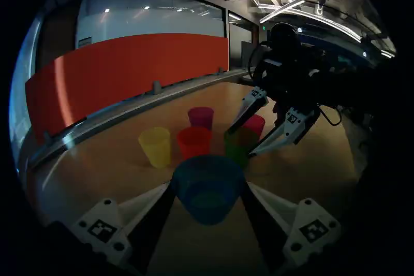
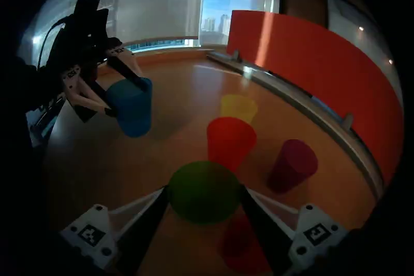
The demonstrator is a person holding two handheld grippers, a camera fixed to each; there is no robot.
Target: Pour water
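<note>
**A:** Cups first: who holds which?

**B:** The blue cup (image 1: pixel 208 201) sits between the fingers of the left gripper (image 1: pixel 208 185). Both fingers press on its sides and its open mouth faces the camera. The green cup (image 2: pixel 203 195) is clamped the same way in the right gripper (image 2: pixel 203 189).

**A:** How do the two lie to each other?

**B:** Apart. In the right gripper view the blue cup hangs roughly upright at the far left over the wooden table (image 2: pixel 181 95). The green cup is close to the loose ones.

**A:** Which loose ones?

**B:** A red cup (image 2: pixel 230 140) stands just beyond the green cup, with a yellow cup (image 2: pixel 238 106) behind it. A maroon cup (image 2: pixel 291 164) is to the right, and a dim reddish cup (image 2: pixel 242 245) lies under the green one. An orange partition (image 2: pixel 310 69) runs along the table's edge.

**A:** Water?

**B:** I cannot tell in either cup.
</note>
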